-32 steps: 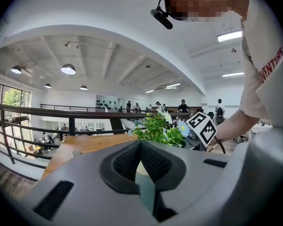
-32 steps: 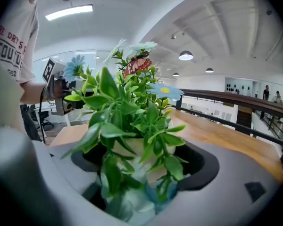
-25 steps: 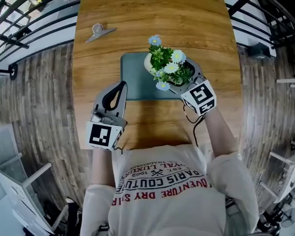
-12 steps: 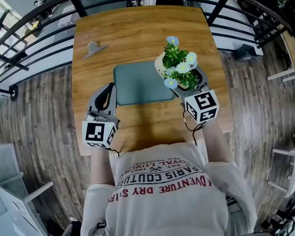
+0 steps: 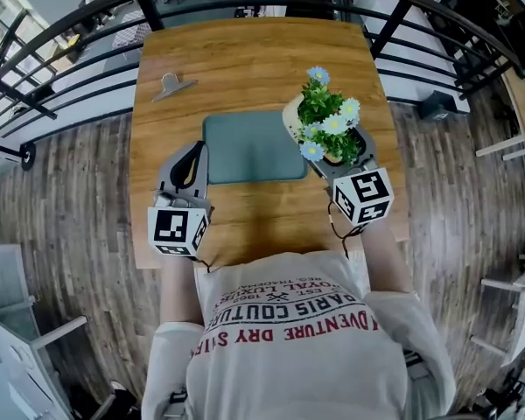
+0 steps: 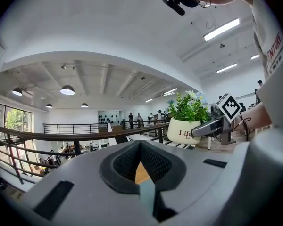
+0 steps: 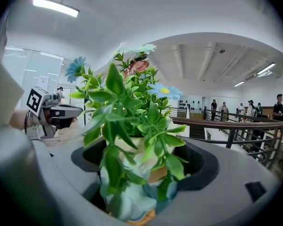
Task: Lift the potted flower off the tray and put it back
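The potted flower, a white pot with green leaves and blue and white blooms, is off the grey-green tray, just past its right edge. My right gripper is shut on the pot. In the right gripper view the leaves and pot fill the space between the jaws. My left gripper is at the tray's left edge, shut and holding nothing. The left gripper view shows the pot held at the right. Whether the pot touches the table is hidden.
A metal binder clip lies at the wooden table's far left. Black railings run behind and beside the table. The pot is close to the table's right edge.
The right gripper has carried the potted flower rightward, from over the tray's right part to beyond its edge. The left gripper stays by the tray's left side.
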The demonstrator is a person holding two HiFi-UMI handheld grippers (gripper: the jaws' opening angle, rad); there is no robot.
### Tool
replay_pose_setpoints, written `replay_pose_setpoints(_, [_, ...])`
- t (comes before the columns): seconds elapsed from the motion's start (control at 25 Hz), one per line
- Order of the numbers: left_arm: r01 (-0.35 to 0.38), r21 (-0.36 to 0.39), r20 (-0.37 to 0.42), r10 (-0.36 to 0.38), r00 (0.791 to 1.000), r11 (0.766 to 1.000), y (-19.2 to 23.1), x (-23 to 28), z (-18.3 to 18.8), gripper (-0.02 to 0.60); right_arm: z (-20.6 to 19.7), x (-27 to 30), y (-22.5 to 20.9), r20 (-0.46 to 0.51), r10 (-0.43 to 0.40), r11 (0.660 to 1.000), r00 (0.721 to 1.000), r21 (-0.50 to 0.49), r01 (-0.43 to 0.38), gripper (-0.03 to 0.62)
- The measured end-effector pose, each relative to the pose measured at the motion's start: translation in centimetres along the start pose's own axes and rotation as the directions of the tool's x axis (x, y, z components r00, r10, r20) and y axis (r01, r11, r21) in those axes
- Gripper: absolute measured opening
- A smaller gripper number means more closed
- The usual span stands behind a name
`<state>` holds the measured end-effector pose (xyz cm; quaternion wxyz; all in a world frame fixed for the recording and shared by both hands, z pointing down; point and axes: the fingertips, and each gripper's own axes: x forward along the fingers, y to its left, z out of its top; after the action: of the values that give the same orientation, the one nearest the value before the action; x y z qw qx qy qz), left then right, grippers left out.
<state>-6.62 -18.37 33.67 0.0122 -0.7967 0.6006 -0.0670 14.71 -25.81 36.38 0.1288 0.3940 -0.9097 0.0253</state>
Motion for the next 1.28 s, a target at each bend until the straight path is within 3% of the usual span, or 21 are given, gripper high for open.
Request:
replay_pose_setpoints(0.4, [-0.020, -0.015, -0.035, 0.020, 0.999, 1.000, -0.5, -0.2, -1.0, 0.012, -2.0, 2.4, -0.1, -0.040, 0.058, 0.998, 0.997, -0.022, -0.059, 0.449])
replay_pose_setpoints(0.76, [-0.043, -0.055, -0.095, 0.038, 0.995, 0.998, -0.3, 0.8, -2.9, 0.012, -4.4, 7.4, 1.4, -0.066, 0.206, 0.974, 0.976, -0.079, -0.211, 0.449])
replay_pose_setpoints(1.12, [-0.075, -0.104, -0.148, 0.059, 0.987, 0.992, 0.6, 1.1, -6.3, 0.012, -9.9, 12.0, 5.0, -0.144, 0.377, 0.916, 0.915, -0.090, -0.391, 0.449])
replay_pose_setpoints(1.28, [-0.083, -0.141, -0.171, 0.058, 0.983, 0.987, 0.3, 0.8, -8.2, 0.012, -12.2, 13.2, 6.9, -0.189, 0.450, 0.878, 0.872, -0.086, -0.472, 0.449])
